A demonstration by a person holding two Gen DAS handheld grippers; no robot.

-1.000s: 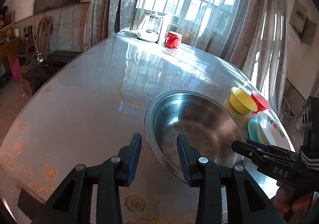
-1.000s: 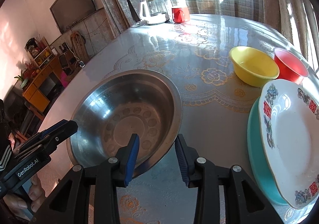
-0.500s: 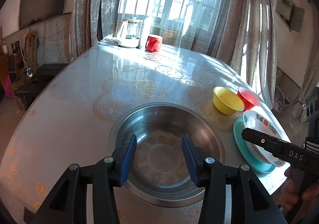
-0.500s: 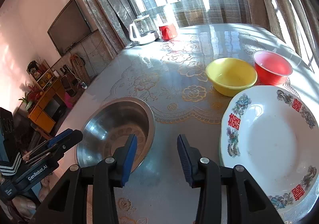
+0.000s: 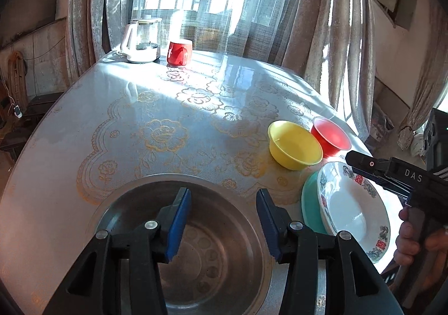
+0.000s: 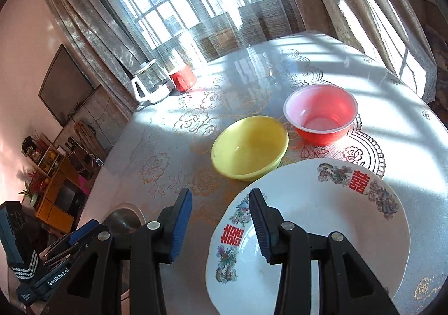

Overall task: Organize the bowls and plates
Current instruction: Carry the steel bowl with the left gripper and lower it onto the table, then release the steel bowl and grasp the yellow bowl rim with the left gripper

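My left gripper [image 5: 222, 217] hangs over the steel bowl [image 5: 212, 253], jaws just widening, nothing between. My right gripper [image 6: 221, 221] is spread, empty, over the white plate [image 6: 322, 231]; the yellow bowl [image 6: 249, 146] and red bowl [image 6: 322, 114] sit beyond on the table [image 6: 392, 107].

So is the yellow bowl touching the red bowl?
Apart. The right wrist view shows a strip of tablecloth between the yellow bowl and the red bowl.
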